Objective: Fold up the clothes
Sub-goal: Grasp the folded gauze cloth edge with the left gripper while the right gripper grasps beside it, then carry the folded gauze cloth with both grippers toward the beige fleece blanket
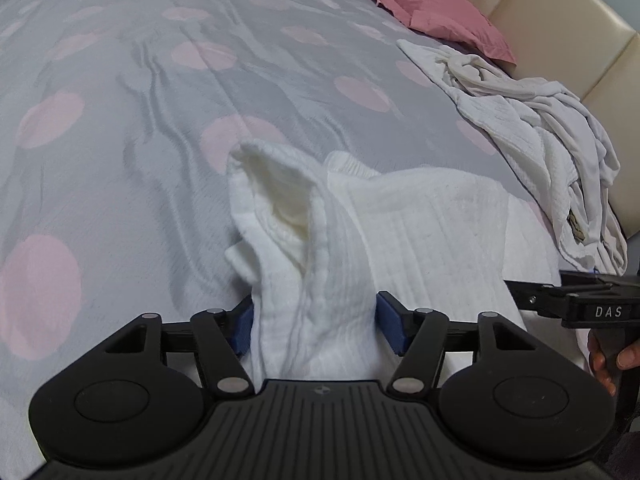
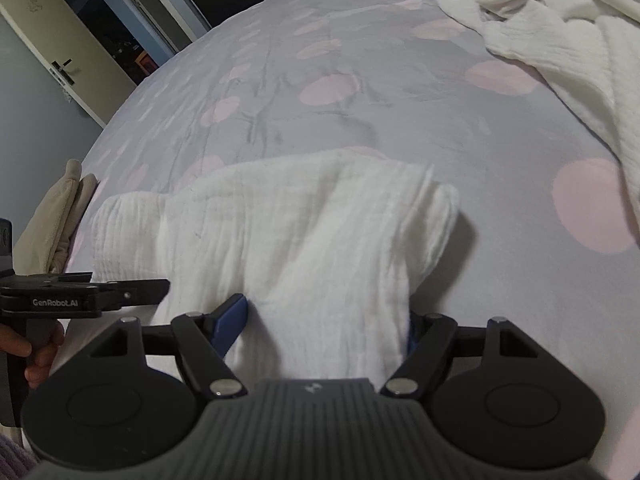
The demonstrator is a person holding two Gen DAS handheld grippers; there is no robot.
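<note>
White crinkle-weave garment (image 1: 420,216): spread low on the dotted grey bedcover (image 1: 120,140), one bunched edge in each tool so I can carry the fold over evenly. Left gripper (image 1: 316,326) and right gripper (image 2: 324,326): blue pads clamped on thick gathers of that cloth. Unfolded white pile (image 1: 540,140): set aside near the pink pillow (image 1: 420,0), I judge awaiting its turn.

Left gripper (image 1: 316,322) tilted down, blue pads (image 1: 390,326) pressed against bunched white cloth (image 1: 316,264) from both sides. Right gripper (image 2: 324,328) likewise angled down, jaws set wide, same cloth gathered between them, pads touching fabric. Grippers side by side, near each other. Bare fingers (image 1: 608,364) wrapped round each handle.
</note>
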